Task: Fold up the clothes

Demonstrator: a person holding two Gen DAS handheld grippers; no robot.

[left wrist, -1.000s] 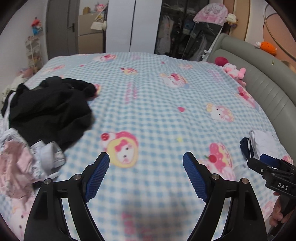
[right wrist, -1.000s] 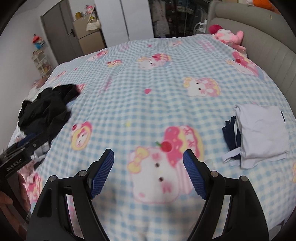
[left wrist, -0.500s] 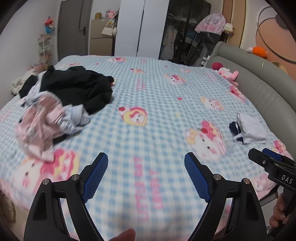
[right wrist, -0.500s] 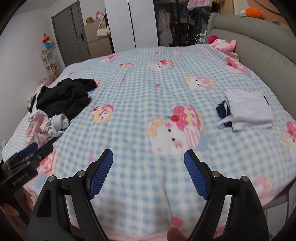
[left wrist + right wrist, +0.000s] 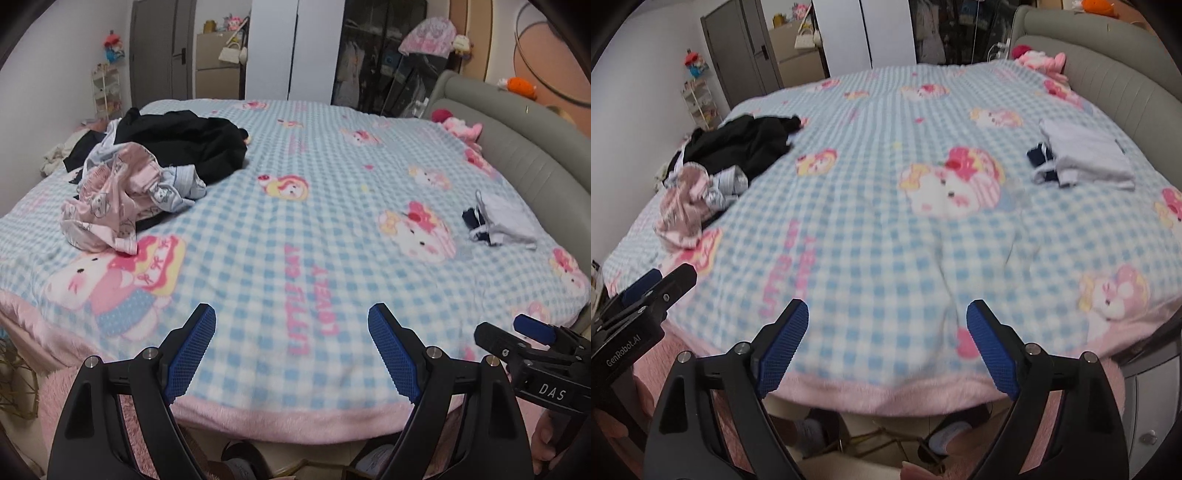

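Both tongs, left (image 5: pixel 291 345) and right (image 5: pixel 886 343), gape wide, holding nothing.

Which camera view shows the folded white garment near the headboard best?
The right wrist view shows the folded white garment best: there it looks larger, its flat top and edges are plain, with a dark piece beside it. In the left wrist view the garment lies near the right edge, smaller and squeezed by the lens.

Left gripper (image 5: pixel 291 345) and right gripper (image 5: pixel 886 341) both angled downward, side by side, jaws spread wide with nothing between; right jaws just opening further.
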